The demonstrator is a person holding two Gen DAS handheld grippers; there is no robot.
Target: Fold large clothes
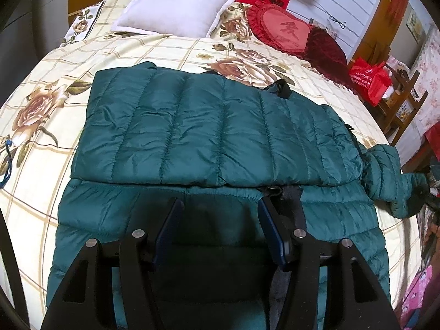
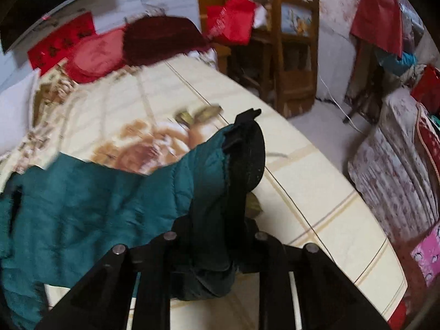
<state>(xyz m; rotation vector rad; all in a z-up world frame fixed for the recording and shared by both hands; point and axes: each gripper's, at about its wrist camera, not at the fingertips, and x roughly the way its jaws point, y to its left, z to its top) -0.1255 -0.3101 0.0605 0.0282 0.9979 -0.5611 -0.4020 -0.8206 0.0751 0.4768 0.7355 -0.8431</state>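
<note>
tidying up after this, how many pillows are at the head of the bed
3: a white pillow on the left, a red heart-shaped cushion right of it, and a dark red cushion overlapping that one's right side. Others may be hidden.

Your left gripper point(image 1: 218, 229) hangs over the jacket point(image 1: 214, 132), which lies on the bed point(image 1: 41, 77); pillows point(image 1: 176, 8) lie behind it, its sleeve point(image 2: 220, 165) to your right.

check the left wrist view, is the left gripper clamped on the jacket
No, the left gripper hovers open over the teal jacket, pads apart.
</note>
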